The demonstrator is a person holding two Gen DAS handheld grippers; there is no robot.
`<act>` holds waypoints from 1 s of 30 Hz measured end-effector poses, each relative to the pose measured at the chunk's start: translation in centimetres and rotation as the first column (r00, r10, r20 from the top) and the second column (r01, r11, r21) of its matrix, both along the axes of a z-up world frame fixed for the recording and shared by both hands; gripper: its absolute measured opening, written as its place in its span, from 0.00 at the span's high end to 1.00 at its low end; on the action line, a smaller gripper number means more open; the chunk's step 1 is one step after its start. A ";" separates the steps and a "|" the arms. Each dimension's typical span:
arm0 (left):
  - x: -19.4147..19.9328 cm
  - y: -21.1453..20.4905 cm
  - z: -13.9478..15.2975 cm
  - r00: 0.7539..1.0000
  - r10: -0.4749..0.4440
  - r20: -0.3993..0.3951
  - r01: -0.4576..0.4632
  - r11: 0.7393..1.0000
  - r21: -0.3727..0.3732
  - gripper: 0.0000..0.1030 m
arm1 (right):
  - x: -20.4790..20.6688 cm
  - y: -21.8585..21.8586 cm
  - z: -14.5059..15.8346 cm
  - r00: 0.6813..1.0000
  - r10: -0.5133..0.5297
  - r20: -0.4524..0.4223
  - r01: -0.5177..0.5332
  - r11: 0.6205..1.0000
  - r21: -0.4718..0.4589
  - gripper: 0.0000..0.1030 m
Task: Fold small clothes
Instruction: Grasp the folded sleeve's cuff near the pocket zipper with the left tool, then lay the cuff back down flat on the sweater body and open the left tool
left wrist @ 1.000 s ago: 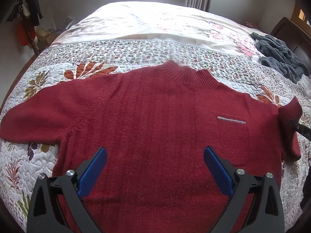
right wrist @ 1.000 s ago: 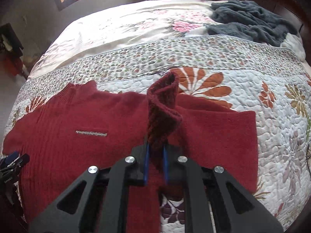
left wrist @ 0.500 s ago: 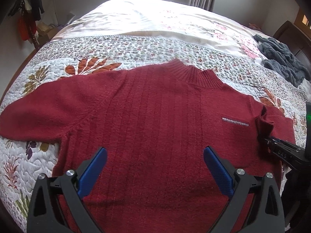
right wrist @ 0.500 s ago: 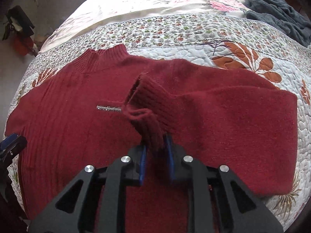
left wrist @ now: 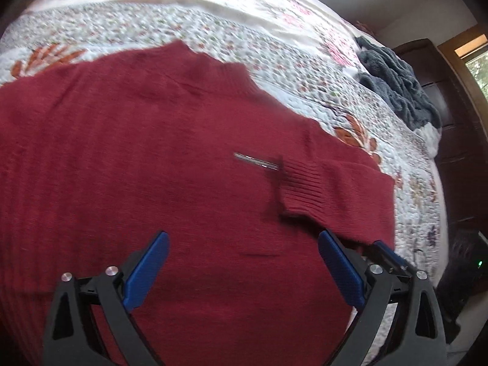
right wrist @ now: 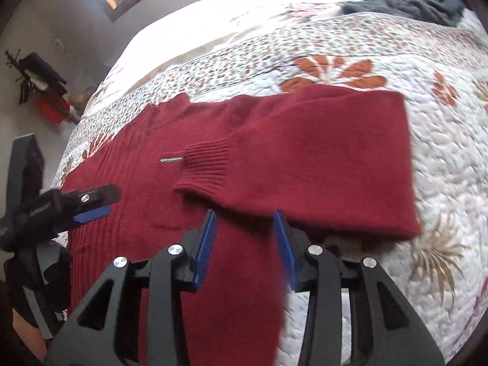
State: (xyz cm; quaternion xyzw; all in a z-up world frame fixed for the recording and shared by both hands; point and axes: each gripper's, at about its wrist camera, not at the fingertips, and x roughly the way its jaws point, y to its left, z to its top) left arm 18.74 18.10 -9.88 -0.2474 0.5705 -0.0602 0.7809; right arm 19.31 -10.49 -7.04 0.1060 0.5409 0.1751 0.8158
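1. Red sweater [left wrist: 158, 164] is lying flat on the bed [right wrist: 350, 42], its sleeve [right wrist: 305, 164] folded across the chest.
2. Left gripper [left wrist: 241, 262] is hovering wide open, holding nothing.
3. Right gripper [right wrist: 245, 238] is gaping, probably clear of the fabric.

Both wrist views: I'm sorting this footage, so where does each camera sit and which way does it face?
Left wrist: on the open left gripper, over the red sweater, facing the bed's far end.
Right wrist: on the open right gripper, behind the folded-in sleeve; left gripper at its left edge.
Shared: sweater, ribbed cuff, grey blanket.
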 end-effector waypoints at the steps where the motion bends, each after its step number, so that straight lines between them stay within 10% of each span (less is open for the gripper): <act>1: 0.7 -1.0 -0.7 1.000 -0.015 -0.024 0.014 0.999 -0.050 0.09 | -0.4 -0.6 0.1 1.000 -0.010 0.002 0.010 1.000 0.003 0.62; 9: 4.6 -4.7 -5.9 0.986 -0.004 -0.170 -0.030 0.980 -0.197 0.39 | -3.3 -4.7 0.3 0.997 -0.072 0.024 0.071 0.997 0.012 0.62; 11: 5.1 -4.8 -5.5 0.988 0.007 -0.157 -0.035 0.984 -0.174 0.69 | -3.8 -5.2 0.1 0.996 -0.085 0.025 0.085 0.996 -0.003 0.62; 14: 5.3 -4.5 -4.9 0.991 0.031 -0.129 -0.051 0.986 -0.160 0.87 | -4.0 -5.8 -0.5 0.994 -0.106 0.017 0.106 0.994 -0.016 0.62; 30: 2.3 5.0 3.6 0.973 0.169 0.158 -0.156 0.983 -0.093 0.92 | -1.3 -7.2 -0.8 0.982 -0.185 -0.031 0.186 0.981 0.048 0.61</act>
